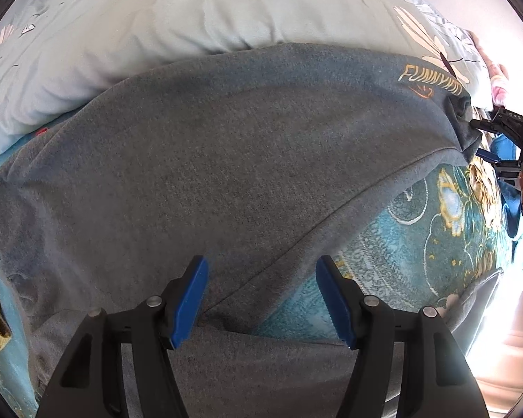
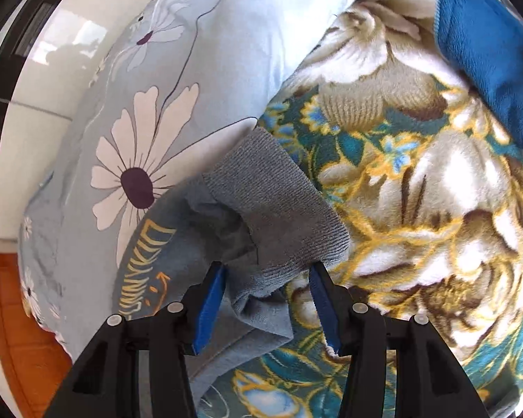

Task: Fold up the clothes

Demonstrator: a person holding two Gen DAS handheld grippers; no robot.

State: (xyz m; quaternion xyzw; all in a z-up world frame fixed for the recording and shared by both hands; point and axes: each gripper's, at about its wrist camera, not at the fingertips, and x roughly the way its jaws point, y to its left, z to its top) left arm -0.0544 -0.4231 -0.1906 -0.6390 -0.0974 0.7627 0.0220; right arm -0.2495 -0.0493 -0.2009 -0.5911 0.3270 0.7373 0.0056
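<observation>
The grey sweatpants [image 1: 226,160] lie spread on the floral blanket [image 1: 436,244] of the bed, one leg stretching from my left gripper [image 1: 261,299] out to its ribbed cuff [image 2: 275,209], with the orange lettering [image 1: 432,82] just short of that cuff. Beyond the sweatpants sits the pale blue daisy-print quilt [image 2: 150,132]. My left jaws stand apart over the sweatpants, at the fold where the leg crosses another layer of grey cloth; I am gripping nothing there. My right gripper [image 2: 266,299] is at the cuff end, jaws apart, with the cuff and gathered leg fabric lying between the blue pads [image 2: 209,310], not clamped. A dark blue plush fabric [image 2: 488,59] lies on the blanket, well apart from the cuff.
</observation>
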